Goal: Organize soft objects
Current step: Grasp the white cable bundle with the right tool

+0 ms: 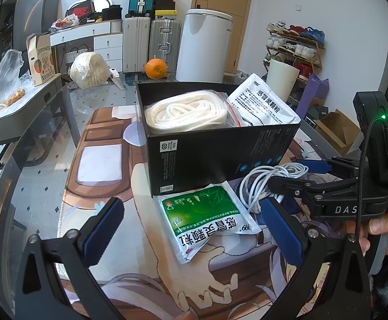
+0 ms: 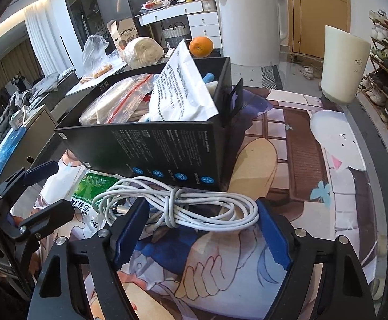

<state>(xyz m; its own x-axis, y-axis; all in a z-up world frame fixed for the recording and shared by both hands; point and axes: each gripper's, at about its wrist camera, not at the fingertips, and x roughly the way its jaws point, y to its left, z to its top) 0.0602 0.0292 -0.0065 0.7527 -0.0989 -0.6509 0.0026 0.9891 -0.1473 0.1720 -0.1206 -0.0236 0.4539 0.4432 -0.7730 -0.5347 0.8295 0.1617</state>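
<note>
Left gripper [image 1: 191,229]: my jaws are spread wide either side of the green sachet [image 1: 207,218], touching nothing.
Right gripper [image 2: 202,229]: spread too, with the coiled cable [image 2: 183,205] lying between my pads; whether they touch it, I cannot tell.
Sachet: flat on the mat [image 1: 100,165] just before the box [image 1: 215,157], one corner hidden under the cable.
Box: holds rope [image 1: 186,112] in a zip bag and a white sachet [image 1: 263,104]; whatever lies beneath them is hidden.
Orange [image 1: 155,68]: beyond the box.
</note>
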